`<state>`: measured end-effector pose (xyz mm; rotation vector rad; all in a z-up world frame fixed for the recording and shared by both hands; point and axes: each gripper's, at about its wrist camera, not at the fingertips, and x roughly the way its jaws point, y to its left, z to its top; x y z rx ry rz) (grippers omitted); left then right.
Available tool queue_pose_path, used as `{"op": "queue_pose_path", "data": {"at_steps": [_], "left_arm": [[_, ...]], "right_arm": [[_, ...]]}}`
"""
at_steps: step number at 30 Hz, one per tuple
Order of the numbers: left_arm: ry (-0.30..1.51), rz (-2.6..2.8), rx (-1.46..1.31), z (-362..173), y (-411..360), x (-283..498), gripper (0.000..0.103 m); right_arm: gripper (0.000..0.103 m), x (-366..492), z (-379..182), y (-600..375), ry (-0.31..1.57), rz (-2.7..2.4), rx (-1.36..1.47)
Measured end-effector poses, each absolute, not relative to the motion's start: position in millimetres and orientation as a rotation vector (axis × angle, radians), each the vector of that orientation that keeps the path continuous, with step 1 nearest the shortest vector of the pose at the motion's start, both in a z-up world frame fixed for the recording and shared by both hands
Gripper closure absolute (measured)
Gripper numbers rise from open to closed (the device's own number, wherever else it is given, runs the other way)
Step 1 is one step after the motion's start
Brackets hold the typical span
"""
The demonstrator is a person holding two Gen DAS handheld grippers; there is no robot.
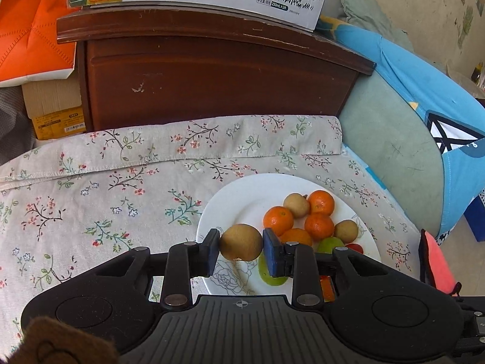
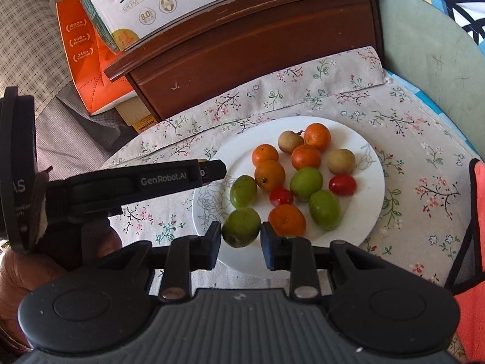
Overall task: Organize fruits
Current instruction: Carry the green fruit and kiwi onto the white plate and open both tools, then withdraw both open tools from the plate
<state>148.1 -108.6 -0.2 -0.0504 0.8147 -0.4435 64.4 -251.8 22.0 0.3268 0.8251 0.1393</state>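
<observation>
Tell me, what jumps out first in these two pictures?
A white plate heaped with small fruit sits on a flowered cloth: oranges, green fruits and red tomatoes. Each pair of black tongs grips one piece at the plate's near edge: the left tongs pinch a brown fruit, the right tongs a green one. Behind stands a dark wooden cabinet.

The milk carton [image 2: 169, 3] reads "SKIM PURE MILK" and "8.0"; the left gripper [image 2: 212, 171] reads "GenRobot.AI".

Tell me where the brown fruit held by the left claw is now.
In the left wrist view, the brown fruit sits between the left claw pads, above the white plate near edge.
</observation>
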Motion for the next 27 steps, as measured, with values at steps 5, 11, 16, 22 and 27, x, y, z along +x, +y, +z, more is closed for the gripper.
{"op": "queue_pose_path", "data": {"at_steps": [5,11,16,22,27], "left_arm": [[0.806,-0.427,-0.055,2.8,-106.6,148.4,0.057],[0.770,-0.376,-0.029,18.6,-102.6,142.1,0.027],[0.760,-0.326,0.051,30.4,-99.2,128.6,0.017],[0.812,-0.261,0.116,35.0,-96.5,114.5,0.013],[0.846,-0.224,0.163,36.4,-95.5,102.5,0.009]], "right_arm": [[0.071,68.0,28.2,-252.0,0.792,0.126,0.324],[0.068,65.8,36.9,-250.7,0.786,0.127,0.306],[0.047,55.9,48.6,-250.1,0.772,0.087,0.268],[0.027,45.0,56.6,-254.4,0.816,-0.050,0.250],[0.024,36.9,57.1,-258.6,0.832,-0.119,0.257]]}}
